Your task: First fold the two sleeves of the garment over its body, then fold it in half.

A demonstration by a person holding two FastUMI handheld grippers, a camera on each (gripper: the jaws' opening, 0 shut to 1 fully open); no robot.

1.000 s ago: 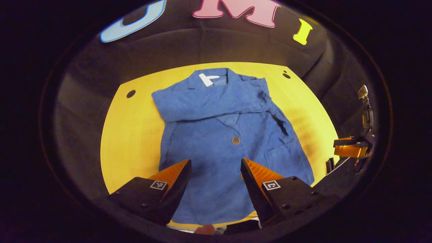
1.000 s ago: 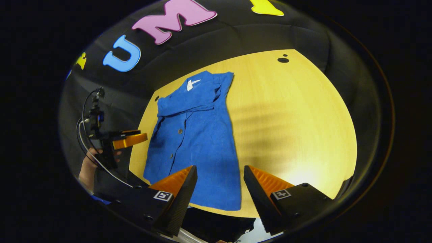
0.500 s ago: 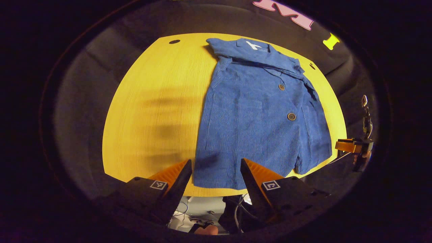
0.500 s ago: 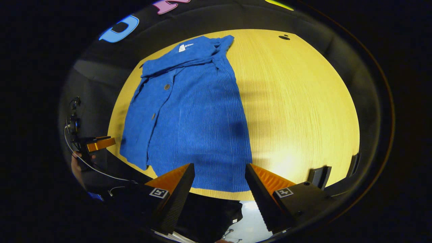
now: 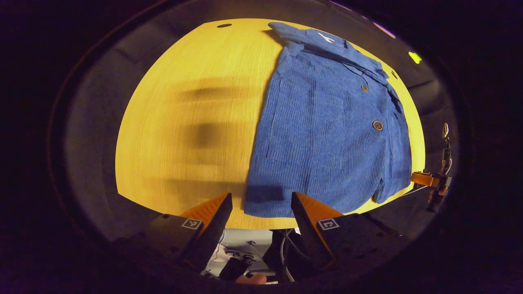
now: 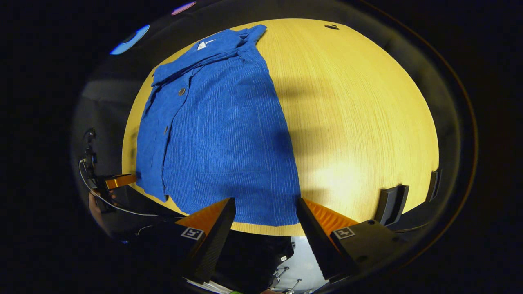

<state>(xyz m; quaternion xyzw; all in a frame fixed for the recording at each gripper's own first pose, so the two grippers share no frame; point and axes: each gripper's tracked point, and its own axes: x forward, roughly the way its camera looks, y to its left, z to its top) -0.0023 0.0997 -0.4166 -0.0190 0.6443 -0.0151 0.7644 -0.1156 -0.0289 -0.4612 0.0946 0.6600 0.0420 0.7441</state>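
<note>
Jacket (image 5: pixel 327 134) flat on yellow wooden table (image 5: pixel 188 122); black cloth wall behind.

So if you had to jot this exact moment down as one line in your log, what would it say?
stage: sleeves folded, half-fold not begun | blue jacket flat on yellow table | left gripper open at hem corner | right gripper open at other hem corner

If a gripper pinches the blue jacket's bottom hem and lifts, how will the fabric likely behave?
The jacket is probably floppy: it lies flat on the table with soft creases at the collar, so the hem should drape and sag. Its ribbed cloth looks thick, so likely grippy, not slippery. Its buttons suggest the front layers may lift separately.
</note>
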